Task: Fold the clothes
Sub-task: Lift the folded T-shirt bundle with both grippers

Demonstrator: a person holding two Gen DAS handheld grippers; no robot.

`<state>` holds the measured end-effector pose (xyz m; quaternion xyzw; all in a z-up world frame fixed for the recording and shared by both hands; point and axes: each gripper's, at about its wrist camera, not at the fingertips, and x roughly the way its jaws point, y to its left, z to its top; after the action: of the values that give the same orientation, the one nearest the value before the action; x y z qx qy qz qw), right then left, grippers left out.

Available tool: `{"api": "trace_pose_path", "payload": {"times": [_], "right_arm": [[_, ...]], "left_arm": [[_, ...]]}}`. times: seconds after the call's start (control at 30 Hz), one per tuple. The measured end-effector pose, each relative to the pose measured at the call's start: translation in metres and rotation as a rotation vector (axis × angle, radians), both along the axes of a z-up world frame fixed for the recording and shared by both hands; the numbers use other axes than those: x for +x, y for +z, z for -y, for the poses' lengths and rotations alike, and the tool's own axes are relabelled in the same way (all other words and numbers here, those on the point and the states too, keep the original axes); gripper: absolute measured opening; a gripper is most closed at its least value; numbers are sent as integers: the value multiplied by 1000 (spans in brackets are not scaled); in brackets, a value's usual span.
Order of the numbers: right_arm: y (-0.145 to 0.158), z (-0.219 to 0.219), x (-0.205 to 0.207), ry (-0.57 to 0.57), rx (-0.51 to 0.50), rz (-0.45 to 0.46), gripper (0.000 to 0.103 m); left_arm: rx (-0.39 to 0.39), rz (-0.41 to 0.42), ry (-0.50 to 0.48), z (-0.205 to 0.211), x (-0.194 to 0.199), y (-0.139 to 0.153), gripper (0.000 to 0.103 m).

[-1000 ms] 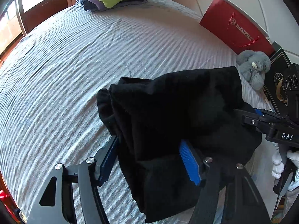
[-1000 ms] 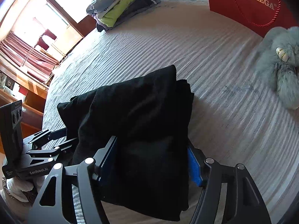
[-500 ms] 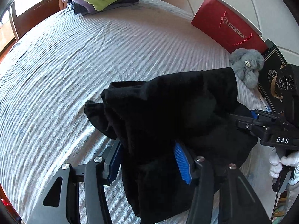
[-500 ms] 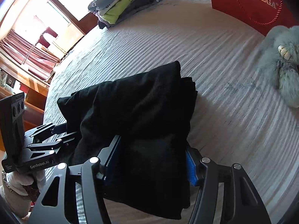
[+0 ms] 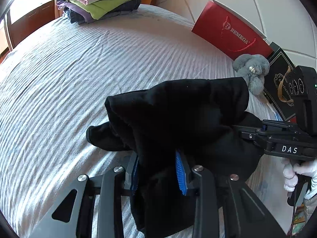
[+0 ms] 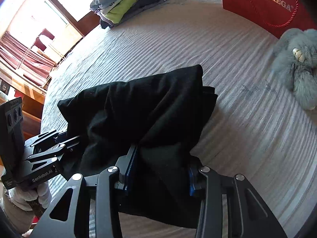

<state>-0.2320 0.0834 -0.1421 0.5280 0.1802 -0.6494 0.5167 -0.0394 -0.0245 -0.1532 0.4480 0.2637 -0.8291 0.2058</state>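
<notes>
We hold the folded black garment above the bed, long axis left-right, left gripper and right gripper each clamped on it.

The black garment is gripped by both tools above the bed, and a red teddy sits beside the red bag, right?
Nearly. The plush toy beside the red bag is grey, as the right wrist view shows. Both the left tool and right tool do grip the black garment above the bed.

black garment hiding fingers
</notes>
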Motion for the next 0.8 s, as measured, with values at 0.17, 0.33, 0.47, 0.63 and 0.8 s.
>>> {"api": "trace_pose_path", "payload": {"times": [0.17,0.33,0.47,0.63,0.8], "right_arm": [[32,-25,14,-84,-109,0,21],[77,-50,35,-125,-228,-25,21],[111,-50,54,-152,-288,-47,21],[127,-25,70,-159,-279,-54,21],[130,28,73,-195,-297,-49,21]], "left_arm": [[-69,-59,-97,9,-5,53,17],[-138,-124,-161,5,19,114,17],[-150,-125,-178,16,26,145,17],[-169,-98,-205,53,29,160,18],[-203,-79,-267,124,12,165,18]]}}
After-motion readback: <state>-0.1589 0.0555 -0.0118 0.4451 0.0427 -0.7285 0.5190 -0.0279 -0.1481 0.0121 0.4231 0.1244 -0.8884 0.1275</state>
